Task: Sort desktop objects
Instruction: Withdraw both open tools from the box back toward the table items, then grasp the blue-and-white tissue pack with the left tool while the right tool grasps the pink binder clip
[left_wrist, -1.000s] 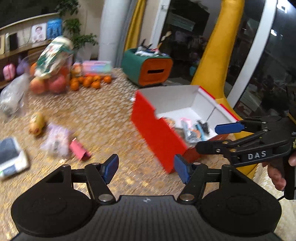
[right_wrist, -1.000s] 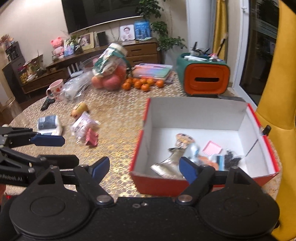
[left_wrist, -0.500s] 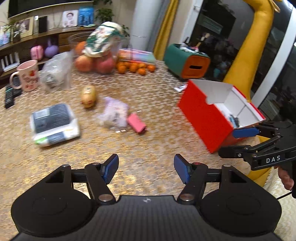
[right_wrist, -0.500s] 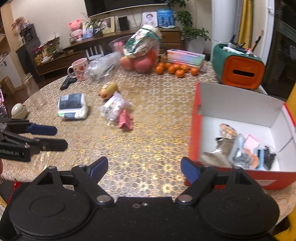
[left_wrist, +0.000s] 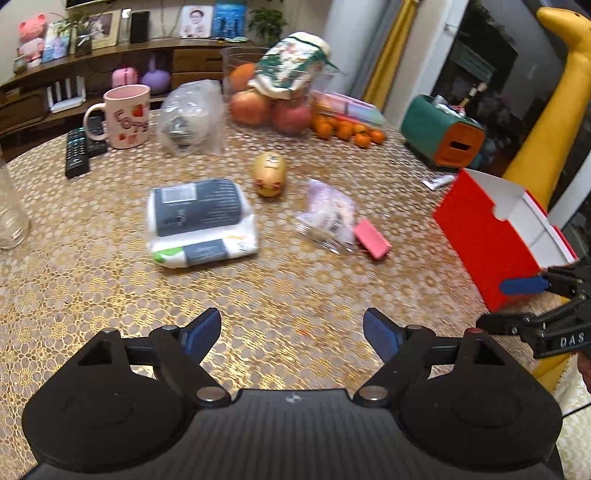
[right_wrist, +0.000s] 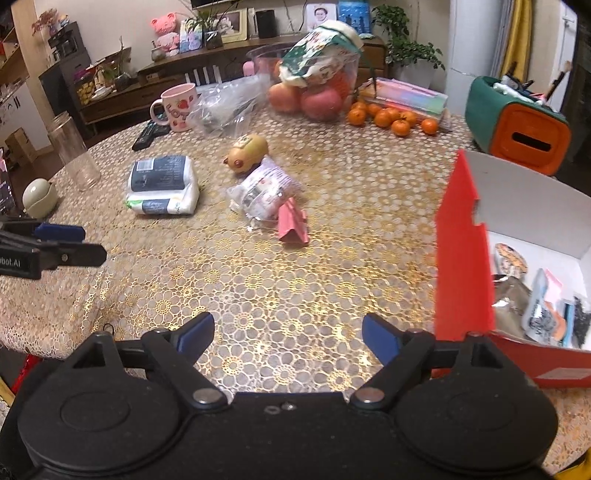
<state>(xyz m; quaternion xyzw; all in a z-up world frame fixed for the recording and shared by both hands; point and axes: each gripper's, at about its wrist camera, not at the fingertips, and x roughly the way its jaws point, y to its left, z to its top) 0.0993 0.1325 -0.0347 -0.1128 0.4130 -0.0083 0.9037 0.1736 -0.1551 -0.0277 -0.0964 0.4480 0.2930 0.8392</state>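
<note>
A red box (right_wrist: 463, 258) with a white inside stands at the table's right and holds several small items; it also shows in the left wrist view (left_wrist: 484, 236). On the table lie a tissue pack (left_wrist: 201, 221) (right_wrist: 160, 184), a yellow toy (left_wrist: 269, 173) (right_wrist: 246, 152), a clear bag of small things (left_wrist: 327, 218) (right_wrist: 264, 188) and a pink item (left_wrist: 371, 238) (right_wrist: 291, 223). My left gripper (left_wrist: 291, 332) is open and empty over the table's near side, also seen in the right wrist view (right_wrist: 68, 243). My right gripper (right_wrist: 288, 334) is open and empty beside the box, also seen in the left wrist view (left_wrist: 509, 302).
At the back stand a pink mug (left_wrist: 125, 114), a remote (left_wrist: 77, 153), a plastic bag (left_wrist: 194, 118), a fruit bowl (left_wrist: 277, 92), small oranges (left_wrist: 345, 129) and a green and orange holder (left_wrist: 445, 134). A glass jar (right_wrist: 74, 151) stands at the left edge.
Both grippers have swung left, away from the box and toward the loose items in the middle of the table. Both have stayed open and empty.
</note>
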